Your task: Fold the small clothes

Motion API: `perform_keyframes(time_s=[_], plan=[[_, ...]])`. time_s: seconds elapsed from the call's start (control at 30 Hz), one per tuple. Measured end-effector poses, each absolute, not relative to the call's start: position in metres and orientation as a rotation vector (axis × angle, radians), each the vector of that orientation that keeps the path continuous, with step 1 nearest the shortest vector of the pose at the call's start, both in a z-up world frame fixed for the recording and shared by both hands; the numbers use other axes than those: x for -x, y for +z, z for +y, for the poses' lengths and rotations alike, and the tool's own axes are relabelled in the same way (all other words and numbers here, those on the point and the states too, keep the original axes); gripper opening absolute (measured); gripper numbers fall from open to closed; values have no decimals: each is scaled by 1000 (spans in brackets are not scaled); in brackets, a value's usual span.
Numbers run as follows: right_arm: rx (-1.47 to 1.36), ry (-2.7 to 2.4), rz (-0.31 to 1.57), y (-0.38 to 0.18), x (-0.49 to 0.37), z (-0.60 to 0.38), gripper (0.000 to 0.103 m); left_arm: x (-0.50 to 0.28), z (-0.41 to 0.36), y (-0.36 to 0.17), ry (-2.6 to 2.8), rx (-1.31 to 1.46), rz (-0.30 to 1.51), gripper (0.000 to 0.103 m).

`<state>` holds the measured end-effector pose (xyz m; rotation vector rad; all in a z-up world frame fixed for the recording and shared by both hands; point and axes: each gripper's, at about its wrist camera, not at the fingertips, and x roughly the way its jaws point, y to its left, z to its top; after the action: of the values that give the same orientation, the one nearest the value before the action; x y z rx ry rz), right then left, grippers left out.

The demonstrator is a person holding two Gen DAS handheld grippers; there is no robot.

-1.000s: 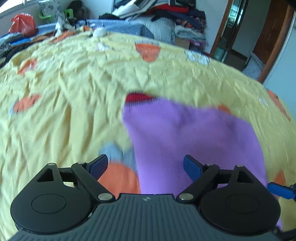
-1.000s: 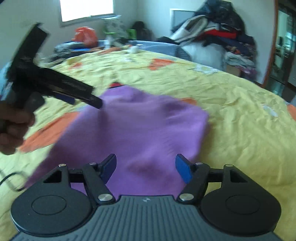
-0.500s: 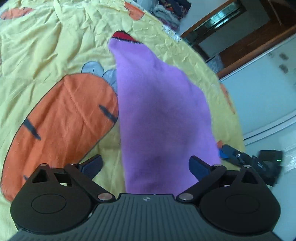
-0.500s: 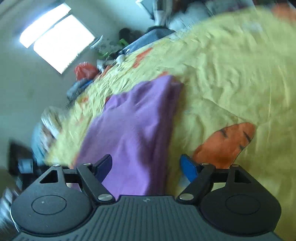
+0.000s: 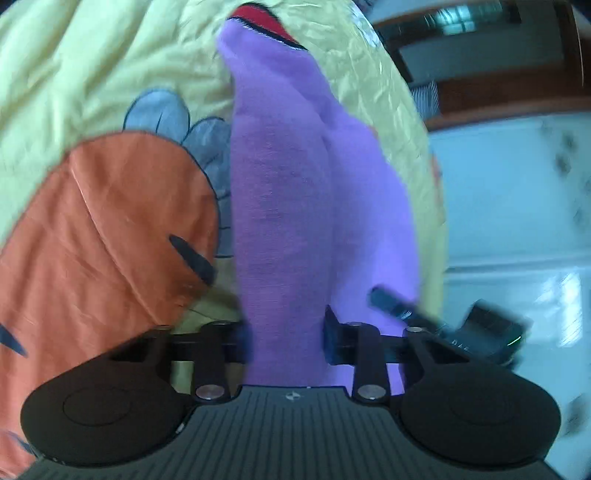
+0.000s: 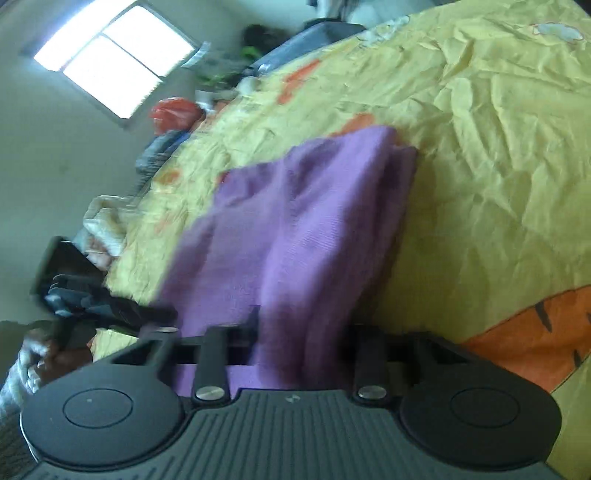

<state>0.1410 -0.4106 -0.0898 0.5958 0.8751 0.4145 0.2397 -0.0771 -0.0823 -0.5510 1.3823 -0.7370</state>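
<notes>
A purple knit garment [image 5: 295, 177] lies on the yellow bedsheet [image 5: 92, 55], with something red [image 5: 264, 20] at its far end. My left gripper [image 5: 286, 341] is at the garment's near edge. Its jaws are closing, and the cloth is bunched between both pads. In the right wrist view the same garment [image 6: 306, 221] rises in a fold into my right gripper [image 6: 301, 341]. Those jaws are closing too, with the near edge pinched between them. Each gripper shows in the other's view: the right gripper [image 5: 391, 301] and the left gripper [image 6: 92, 306], held by a hand [image 6: 55, 354].
The sheet carries large orange carrot prints [image 5: 110, 229] [image 6: 535, 332] beside the garment. A window [image 6: 110, 55] and piles of clothes and bags [image 6: 173, 110] lie beyond the bed. The bed's edge, a pale floor [image 5: 517, 221] and a wooden door frame [image 5: 498, 96] are to the right.
Both grippers tipped downward, rolled and came in on the garment's near edge. Their jaws went from wide apart to pinched on the cloth, which now bunches into a ridge.
</notes>
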Motion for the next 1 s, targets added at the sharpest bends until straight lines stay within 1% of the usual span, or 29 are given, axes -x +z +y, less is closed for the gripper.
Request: perform_keyframes(time_s=[0.13,0.3,0.47,0.53,0.6,0.63,0.67,0.7,0.73,0.77,0.8,0.83,0.9,0.93,0.97,1.0], plan=[[-533,355,867,-74,-137,-389,24,-227,-94,-54,-685,325,1302,30],[-531,360,816,-52,-112,-371,23,-202,-99,-18,-641,158,1240,26],[-542,405,777,-46,-76,-347,23,-175,-54,0,-624,184,1203,26],[-539,412,774,-52,-63,-337,23,-157,-36,-5,-628,198,1203,26],[-490,409,813,-64,-51,-327,28,-140,-29,-25,-627,219,1238,26],[-495,409,851,-74,-49,-324,32,-134,-25,-34,-616,212,1243,27],[-500,393,884,-81,-45,-324,46,-127,-21,-44,-598,223,1245,34],[-525,404,866,-84,-39,-326,54,-122,-14,-48,-590,238,1240,44],[-553,417,850,-83,-35,-329,78,-120,-10,-51,-586,256,1233,47],[-557,402,835,-80,-32,-332,94,-116,-3,-50,-568,279,1217,52],[-533,353,810,-76,-29,-334,95,-111,0,-47,-557,275,1197,55],[-495,307,784,-72,-28,-336,95,-103,1,-43,-550,255,1170,57],[-471,283,739,-67,-30,-338,94,-90,-2,-40,-529,222,1137,65],[-473,279,715,-65,-32,-339,93,-84,-5,-42,-513,211,1132,66],[-443,274,687,-64,-33,-336,83,-79,-8,-44,-491,184,1117,67],[-331,214,676,-61,-34,-326,72,-74,-12,-48,-456,147,1099,67]])
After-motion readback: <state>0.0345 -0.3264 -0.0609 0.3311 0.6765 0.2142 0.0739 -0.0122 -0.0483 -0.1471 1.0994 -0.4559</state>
